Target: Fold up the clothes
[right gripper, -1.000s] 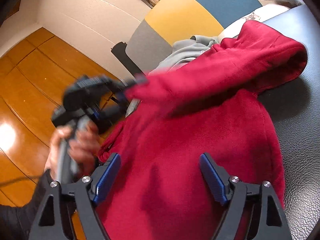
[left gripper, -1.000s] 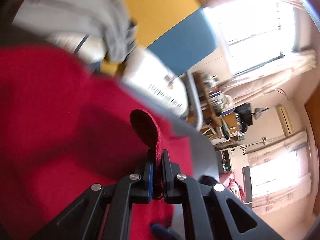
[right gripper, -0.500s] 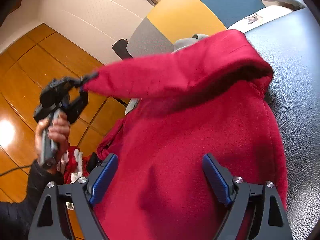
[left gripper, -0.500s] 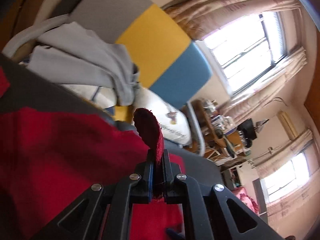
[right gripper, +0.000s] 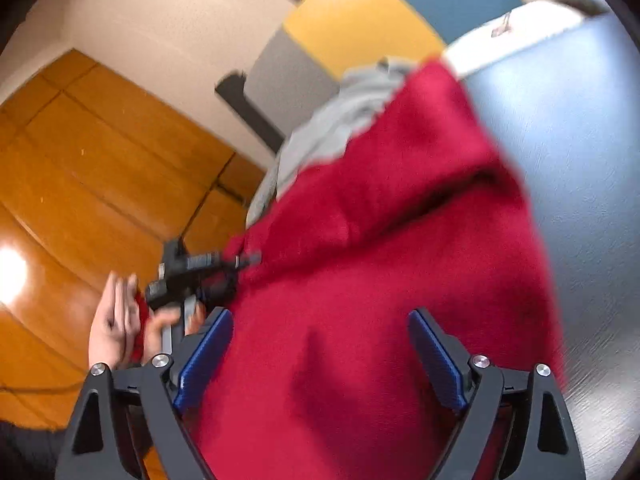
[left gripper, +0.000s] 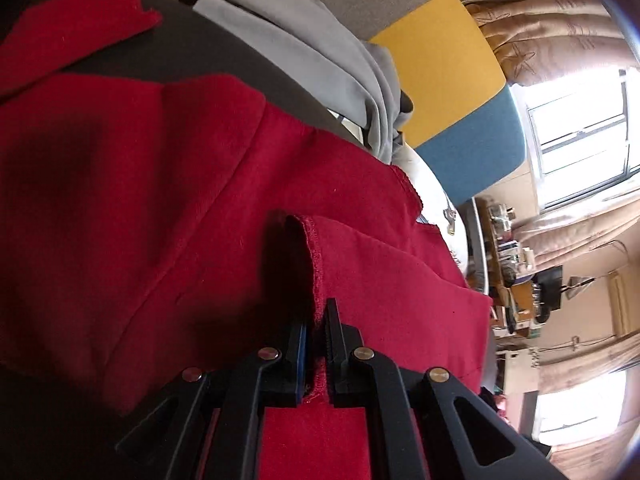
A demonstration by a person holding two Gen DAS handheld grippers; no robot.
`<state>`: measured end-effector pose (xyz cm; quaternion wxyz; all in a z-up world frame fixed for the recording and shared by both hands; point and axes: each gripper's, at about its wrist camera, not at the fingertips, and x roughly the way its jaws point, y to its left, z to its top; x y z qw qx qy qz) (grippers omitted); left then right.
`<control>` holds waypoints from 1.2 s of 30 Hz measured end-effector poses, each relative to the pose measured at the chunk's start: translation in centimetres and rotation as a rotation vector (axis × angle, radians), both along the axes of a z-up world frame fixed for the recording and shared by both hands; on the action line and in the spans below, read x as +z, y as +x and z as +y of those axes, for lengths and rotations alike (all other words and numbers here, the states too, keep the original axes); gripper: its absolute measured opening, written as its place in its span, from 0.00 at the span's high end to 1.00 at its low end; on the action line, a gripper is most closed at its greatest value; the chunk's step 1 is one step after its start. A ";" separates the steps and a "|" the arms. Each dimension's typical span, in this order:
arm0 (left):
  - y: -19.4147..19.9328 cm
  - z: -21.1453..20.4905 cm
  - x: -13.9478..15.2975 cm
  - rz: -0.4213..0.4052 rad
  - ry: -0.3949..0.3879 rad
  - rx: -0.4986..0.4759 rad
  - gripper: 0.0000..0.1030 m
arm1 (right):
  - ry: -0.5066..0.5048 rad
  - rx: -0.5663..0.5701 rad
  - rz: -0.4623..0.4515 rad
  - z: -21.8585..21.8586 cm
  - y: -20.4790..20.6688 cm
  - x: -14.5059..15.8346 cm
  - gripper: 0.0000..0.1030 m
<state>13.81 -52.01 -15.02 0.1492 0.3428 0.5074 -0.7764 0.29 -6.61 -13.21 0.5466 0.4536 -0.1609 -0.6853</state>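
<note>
A red fleece garment lies spread on a dark leather surface. My left gripper is shut on the garment's hemmed cuff, low over the red cloth. In the right wrist view the red garment fills the middle. The left gripper shows there at the garment's left edge, held in a hand. My right gripper is open and empty, its blue pads spread wide just above the red cloth.
A grey garment lies heaped beyond the red one, against a grey, yellow and blue backrest. A white pillow lies at the far end. Orange wood floor lies to the left. Windows and a cluttered desk stand far off.
My left gripper has carried the red sleeve down and across onto the garment's body. The sleeve was stretched out in the air and now lies low. The right gripper stays open.
</note>
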 end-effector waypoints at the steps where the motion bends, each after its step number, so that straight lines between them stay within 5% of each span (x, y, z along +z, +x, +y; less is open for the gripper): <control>1: -0.1 0.1 0.1 0.004 -0.007 -0.005 0.94 | -0.002 -0.020 0.030 -0.1 -0.9 1.0 0.10; 4: -0.1 0.2 0.4 0.004 -0.037 -0.002 0.93 | -0.010 -0.032 0.084 -1.5 -3.6 3.7 0.10; 6: -0.2 0.6 1.0 -0.046 -0.122 0.009 0.93 | 0.029 -0.024 0.107 -3.8 -5.2 4.4 0.11; 8: -0.3 1.2 1.4 -0.073 -0.171 0.001 0.93 | 0.103 -0.047 0.100 -5.7 -7.4 3.3 0.11; 11: -0.2 1.9 1.5 -0.095 -0.224 -0.012 0.93 | 0.214 -0.075 -0.036 -7.3 -10.4 -1.2 0.12; 13: 0.1 1.4 1.2 -0.065 -0.192 -0.016 0.93 | 0.147 -0.078 0.020 -6.6 -10.4 -1.6 0.17; 17: 1.2 -0.7 0.1 0.023 -0.052 0.036 0.91 | 0.211 -0.072 0.071 -6.9 -10.0 -1.1 0.18; 20: 1.5 -0.8 -0.3 0.039 -0.032 0.054 0.89 | 0.267 -0.089 0.189 -8.2 -8.8 0.8 0.16; 23: 1.5 -0.1 -0.2 0.036 -0.090 0.045 0.87 | 0.296 -0.077 0.326 -10.6 -7.9 2.7 0.08; 27: 1.7 1.0 -0.4 0.036 -0.166 0.021 0.87 | 0.467 -0.081 0.410 -13.9 -8.7 0.3 0.08; 36: 1.8 3.9 1.1 -0.041 -0.347 0.010 0.82 | 0.513 -0.053 0.460 -11.6 -7.0 -1.4 0.01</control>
